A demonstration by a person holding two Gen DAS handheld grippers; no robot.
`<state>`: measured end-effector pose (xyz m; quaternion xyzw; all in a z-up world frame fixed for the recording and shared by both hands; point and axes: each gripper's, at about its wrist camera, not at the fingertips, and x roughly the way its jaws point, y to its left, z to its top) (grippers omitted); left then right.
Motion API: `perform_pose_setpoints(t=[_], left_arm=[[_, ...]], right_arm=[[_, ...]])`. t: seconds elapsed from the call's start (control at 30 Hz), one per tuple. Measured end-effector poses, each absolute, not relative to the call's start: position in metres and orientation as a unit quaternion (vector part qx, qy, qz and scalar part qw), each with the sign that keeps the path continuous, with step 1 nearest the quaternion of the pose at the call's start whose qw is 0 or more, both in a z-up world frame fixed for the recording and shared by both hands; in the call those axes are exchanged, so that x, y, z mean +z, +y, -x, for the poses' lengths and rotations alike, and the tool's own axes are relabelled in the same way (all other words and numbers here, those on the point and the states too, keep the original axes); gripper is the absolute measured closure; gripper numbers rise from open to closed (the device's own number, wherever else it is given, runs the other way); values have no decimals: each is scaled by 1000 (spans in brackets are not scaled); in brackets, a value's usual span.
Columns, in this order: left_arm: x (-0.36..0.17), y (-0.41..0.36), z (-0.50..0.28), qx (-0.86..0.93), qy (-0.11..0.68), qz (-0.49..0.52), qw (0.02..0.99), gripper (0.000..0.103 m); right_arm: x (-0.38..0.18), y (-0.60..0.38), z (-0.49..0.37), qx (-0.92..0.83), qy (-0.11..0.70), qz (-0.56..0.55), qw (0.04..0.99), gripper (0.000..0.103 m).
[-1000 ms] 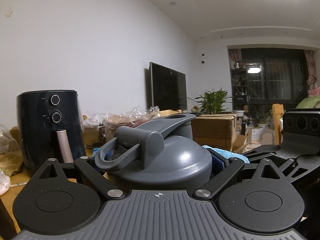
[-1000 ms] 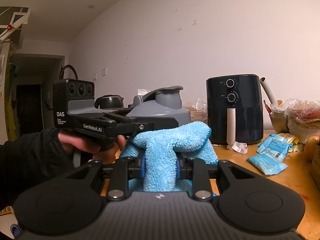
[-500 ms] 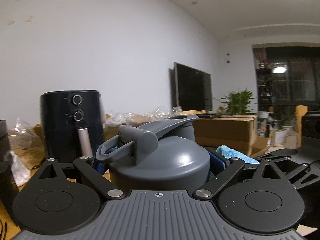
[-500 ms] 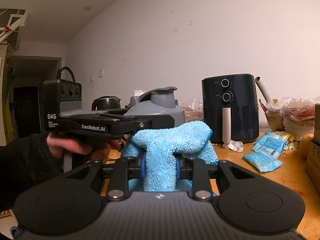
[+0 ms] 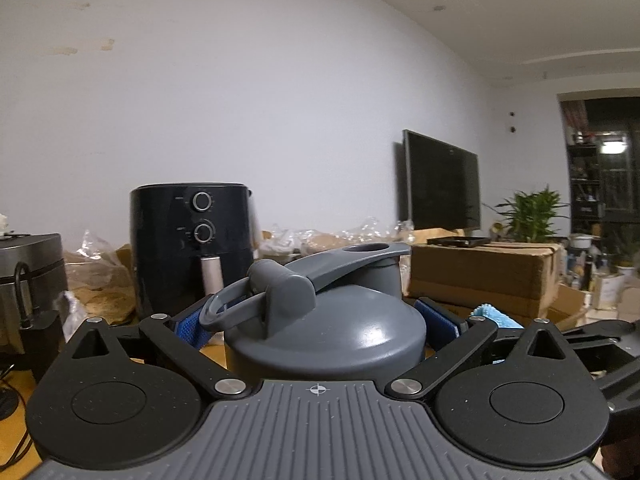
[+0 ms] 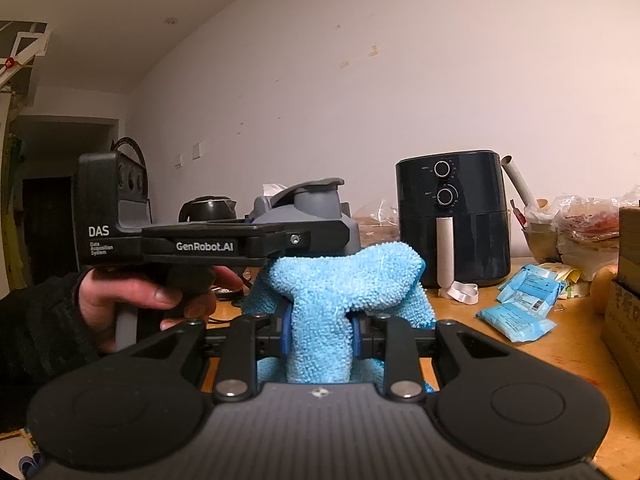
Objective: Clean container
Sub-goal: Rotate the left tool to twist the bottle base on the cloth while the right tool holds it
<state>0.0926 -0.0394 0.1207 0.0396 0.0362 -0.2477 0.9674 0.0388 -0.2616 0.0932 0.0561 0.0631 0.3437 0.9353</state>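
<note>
One grey container (image 5: pixel 328 332), lid closed, clamped by left gripper (image 5: pixel 320 324); right gripper (image 6: pixel 319 330) clamps blue cloth (image 6: pixel 344 280)

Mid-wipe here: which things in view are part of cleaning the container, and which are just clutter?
In the job:
- grey container, clamped in the left gripper
- blue cloth, pinched in the right gripper

Lying about:
- black air fryer
- blue packets
- cardboard box
- kettle
</note>
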Motion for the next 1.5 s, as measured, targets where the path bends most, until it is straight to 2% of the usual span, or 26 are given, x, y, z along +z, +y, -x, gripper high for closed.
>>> perform_pose_setpoints(t=[1.5], left_arm=[[127,-124,-72,83,71,6,994,0]], right_arm=[[82,-271,-33,331,77,-61,938,79]])
